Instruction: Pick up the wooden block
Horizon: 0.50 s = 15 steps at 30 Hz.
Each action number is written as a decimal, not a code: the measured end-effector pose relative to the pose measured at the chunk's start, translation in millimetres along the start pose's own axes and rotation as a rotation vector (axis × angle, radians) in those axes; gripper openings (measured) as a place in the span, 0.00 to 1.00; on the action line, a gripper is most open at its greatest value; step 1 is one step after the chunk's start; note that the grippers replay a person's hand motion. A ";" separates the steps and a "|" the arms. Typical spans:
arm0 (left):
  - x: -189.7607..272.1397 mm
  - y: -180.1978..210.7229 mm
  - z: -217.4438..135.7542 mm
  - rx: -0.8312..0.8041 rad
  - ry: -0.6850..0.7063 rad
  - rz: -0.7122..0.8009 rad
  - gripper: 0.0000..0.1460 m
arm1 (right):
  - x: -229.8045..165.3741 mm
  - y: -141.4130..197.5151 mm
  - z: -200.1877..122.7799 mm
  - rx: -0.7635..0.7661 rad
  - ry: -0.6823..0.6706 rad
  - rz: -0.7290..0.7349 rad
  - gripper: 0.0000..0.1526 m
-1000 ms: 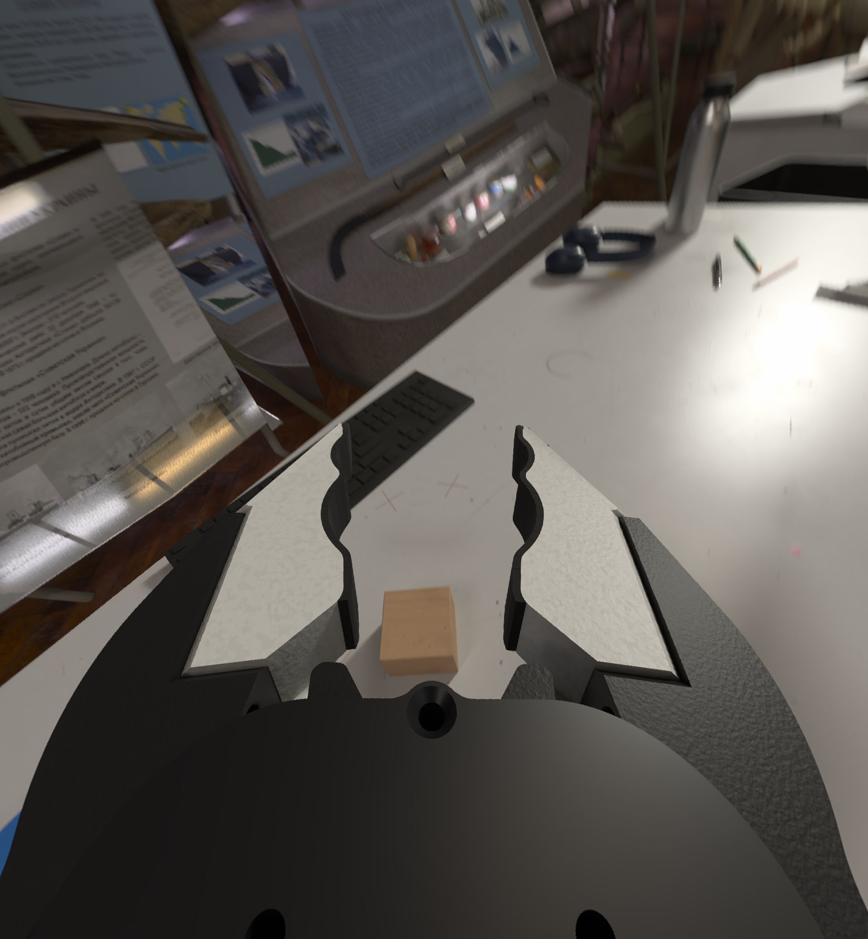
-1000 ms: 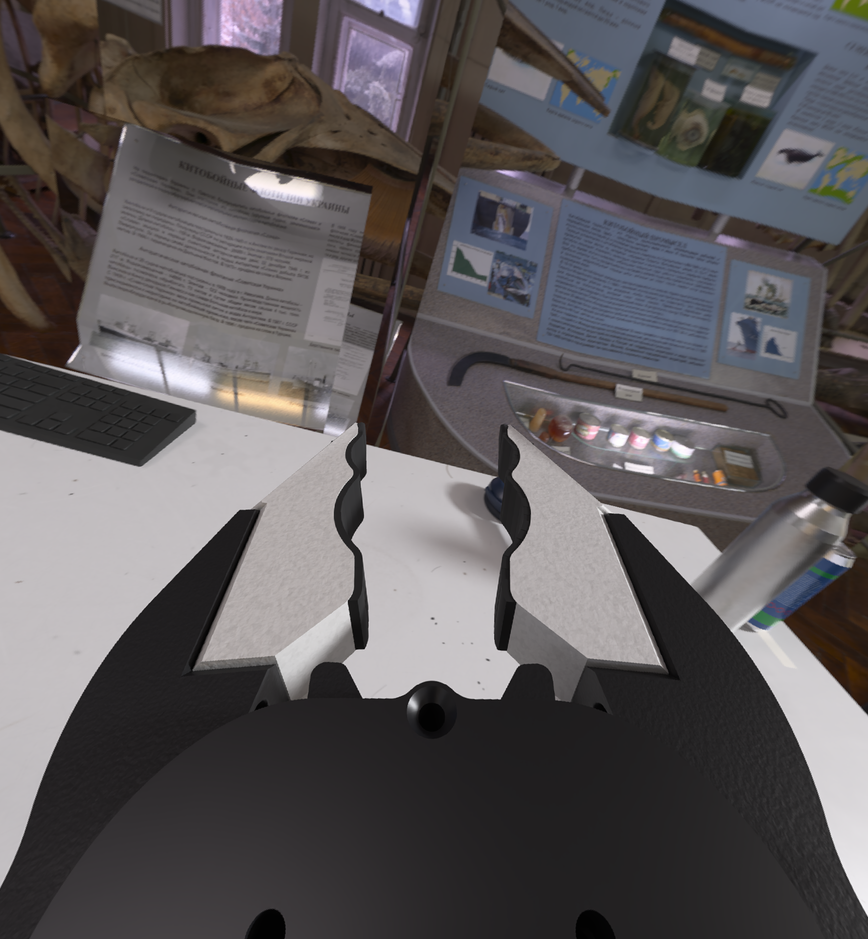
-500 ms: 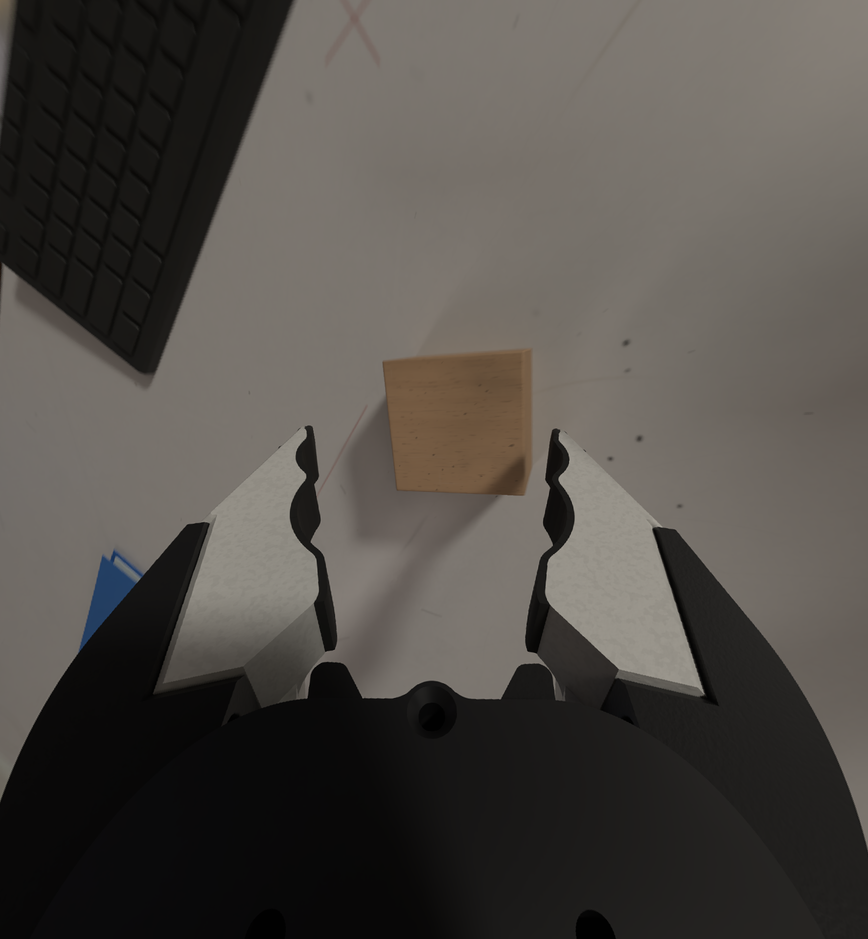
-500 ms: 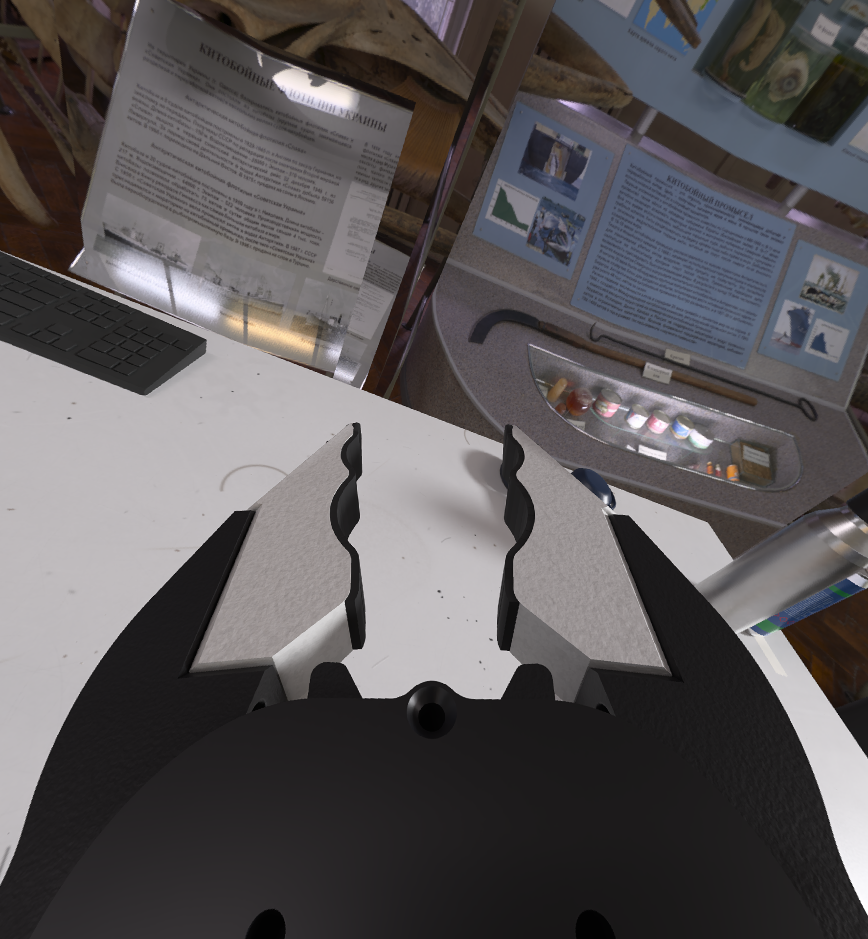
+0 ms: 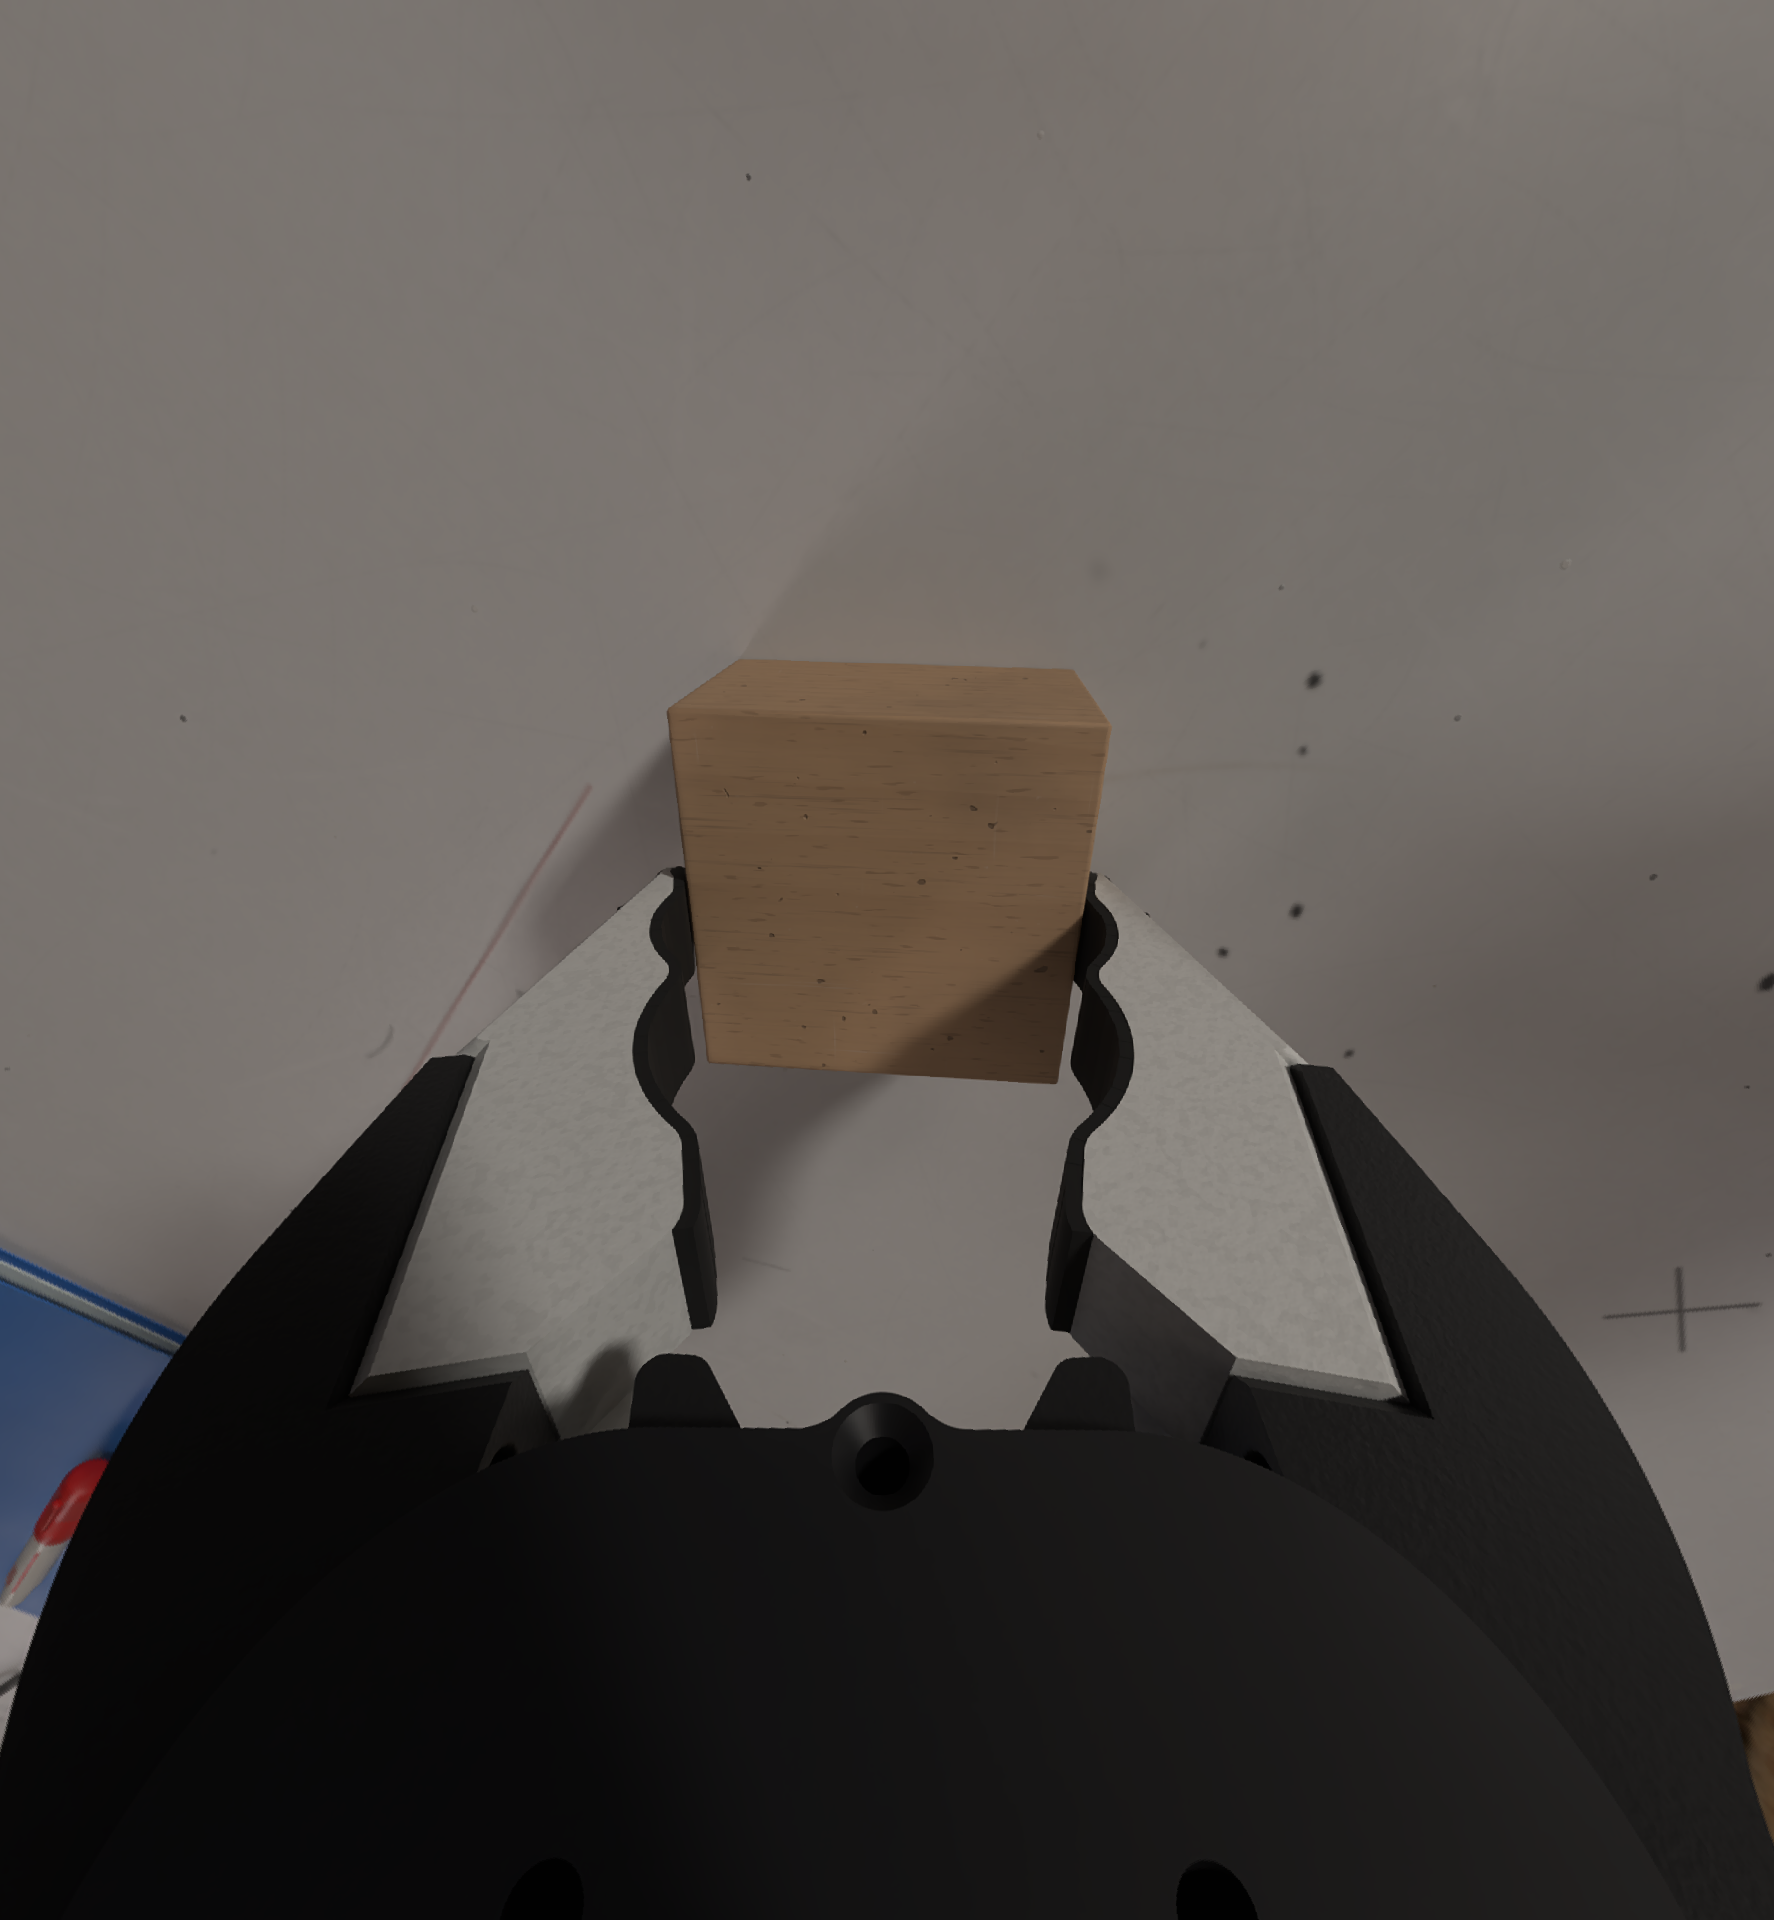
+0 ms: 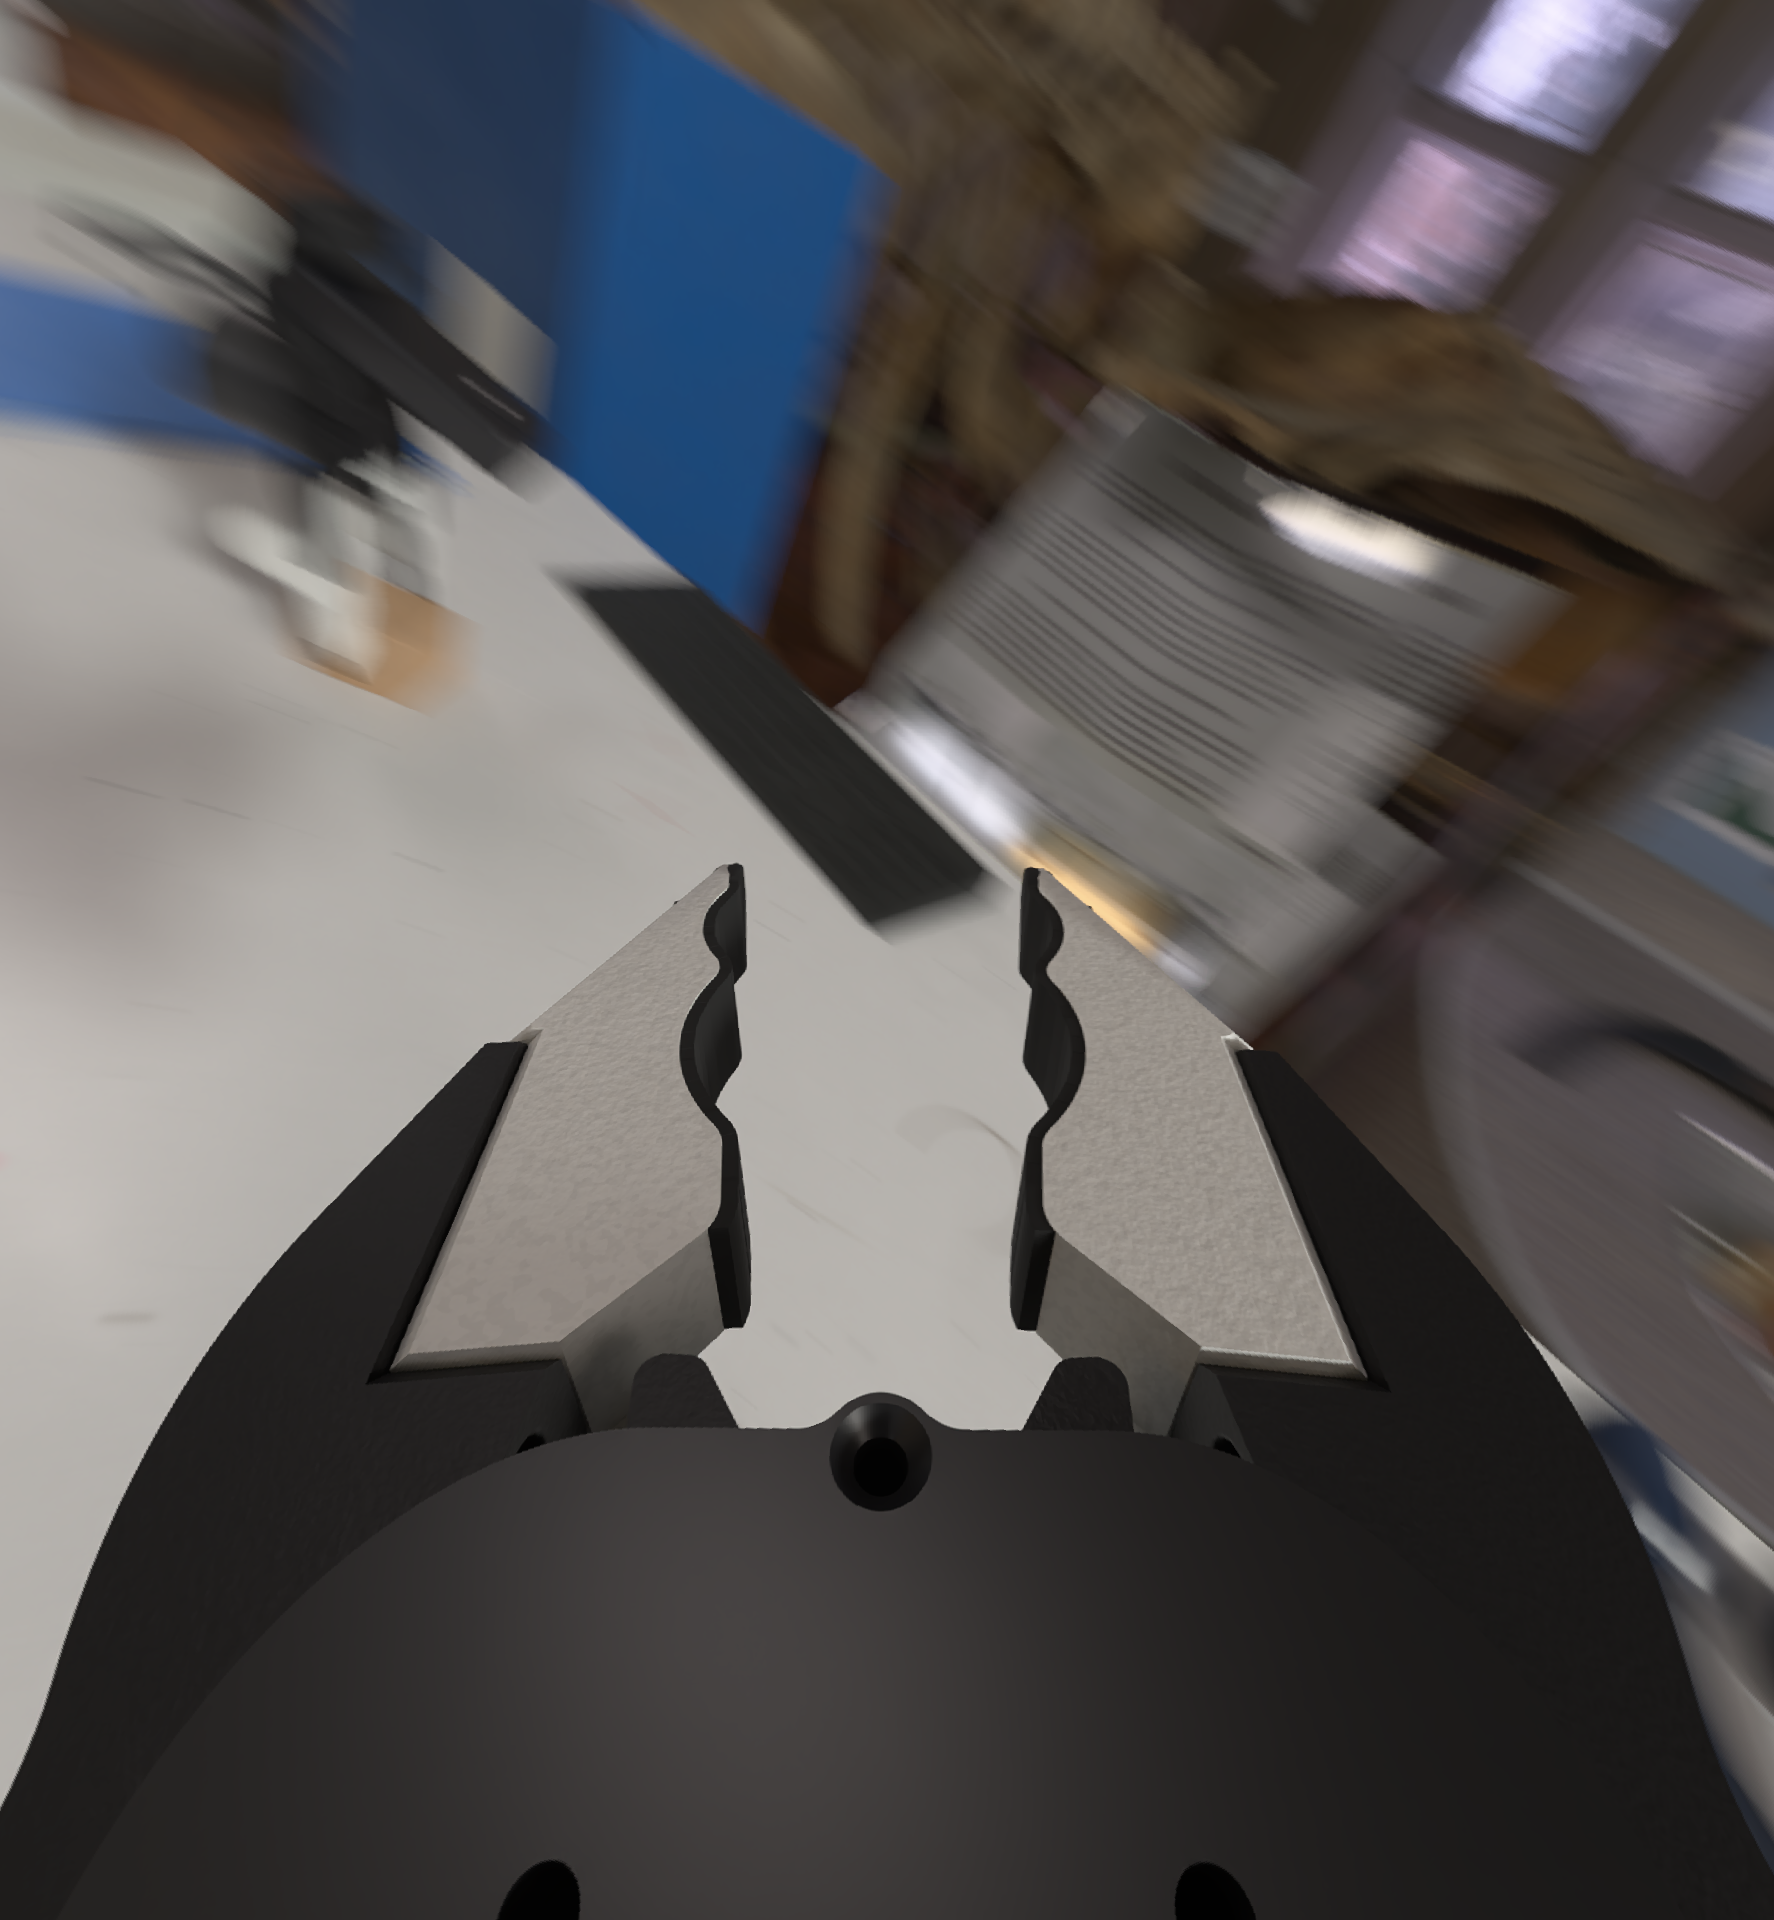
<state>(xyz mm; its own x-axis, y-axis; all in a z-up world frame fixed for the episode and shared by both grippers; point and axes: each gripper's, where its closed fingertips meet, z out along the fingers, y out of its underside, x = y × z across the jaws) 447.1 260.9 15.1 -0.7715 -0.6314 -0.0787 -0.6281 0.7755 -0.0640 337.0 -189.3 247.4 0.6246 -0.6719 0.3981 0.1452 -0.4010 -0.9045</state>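
between the fingertips of the left gripper (image 5: 884, 883), the block (image 5: 888, 873) is being framed, seen from almost straight above. the block is a pale wooden cube sitting on the white table (image 5: 447, 416). the jaws are being held at about the block's width, one tip at each side face; the near half of the block lies between them, the far half reaching past the tips. whether the pads are actually pressing the wood cannot be told, and the block appears to be resting on the table. a shadow is being cast across the block's lower right corner. at the lower left edge, a blue folder (image 5: 21, 1382) and a red-capped pen (image 5: 52, 1527) are being shown.

in the right wrist view, heavy blur is being shown. the right gripper (image 6: 881, 883) is being held with its jaws moderately apart and nothing between them, above the same table (image 6: 187, 987). a black keyboard (image 6: 779, 748) is lying ahead of its tips. far off at the upper left, the left gripper (image 6: 343, 582) and the block (image 6: 415, 644) are being glimpsed as smears.
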 end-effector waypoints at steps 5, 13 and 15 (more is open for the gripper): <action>0.7 -0.9 0.1 0.003 0.004 0.034 0.51 | -70.0 -70.9 -27.6 0.479 -0.597 0.218 0.31; -3.4 -4.0 -20.5 0.093 0.001 0.021 0.51 | -93.8 -110.4 -119.1 1.001 -1.489 0.520 0.36; -1.8 -7.1 -33.4 0.156 0.026 0.007 0.51 | -100.1 -109.6 -126.0 1.002 -1.590 0.516 0.36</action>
<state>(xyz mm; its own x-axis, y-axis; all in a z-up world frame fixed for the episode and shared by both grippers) 449.6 256.5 49.0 -0.7794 -0.6242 -0.0535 -0.6011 0.7691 -0.2172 161.9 -156.6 326.0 0.6727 0.7246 0.1497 -0.2940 0.4473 -0.8447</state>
